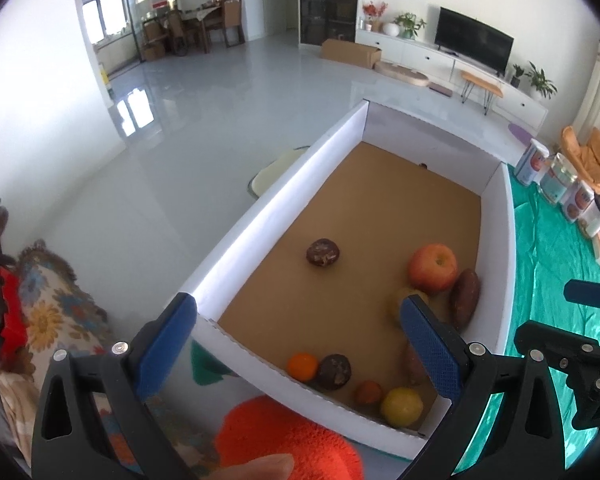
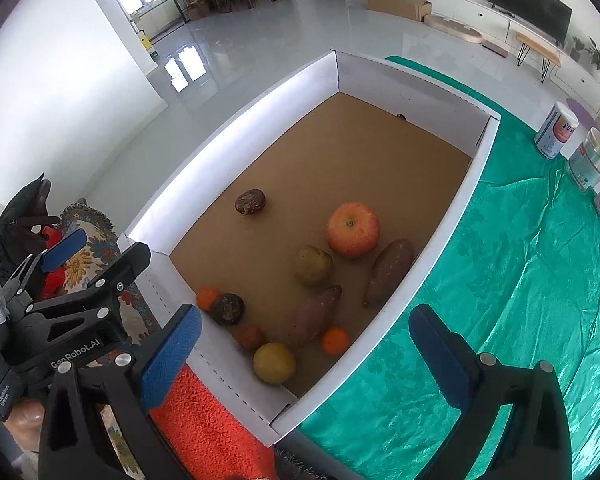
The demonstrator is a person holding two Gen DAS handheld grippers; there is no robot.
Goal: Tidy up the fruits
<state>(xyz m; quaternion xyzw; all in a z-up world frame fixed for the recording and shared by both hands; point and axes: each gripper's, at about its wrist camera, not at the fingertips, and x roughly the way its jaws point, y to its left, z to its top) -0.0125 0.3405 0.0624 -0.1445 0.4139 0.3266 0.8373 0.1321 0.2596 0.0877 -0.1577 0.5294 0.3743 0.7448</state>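
Because both tools hang above the near end of the box point(image 2: 236, 120) with nothing between their fingers, neither one bears a load at this moment. The left gripper point(image 1: 300, 344) stands with its jaws spread wide over the near wall; the right gripper point(image 2: 306, 354) is likewise spread, poised over the near right corner, where box wall meets the green cloth point(image 2: 500, 300).

All the produce lies inside the box, on its brown floor:
- The apple point(image 2: 353, 229) sits toward the right wall, with one sweet potato point(image 2: 390, 270) just right of it, along that wall.
- A pear point(image 2: 312, 266) lies just near-left of the apple; a second sweet potato point(image 2: 316, 314) lies nearer again.
- Two oranges point(image 2: 335, 340), a yellow fruit point(image 2: 274, 362) and a dark round fruit point(image 2: 228, 309) crowd the near wall.
- Another dark fruit point(image 2: 251, 201) lies alone toward the left wall.

The near cluster suggests rolling against the wall. No sorted grouping is evident; whether this is the wanted arrangement cannot be settled.
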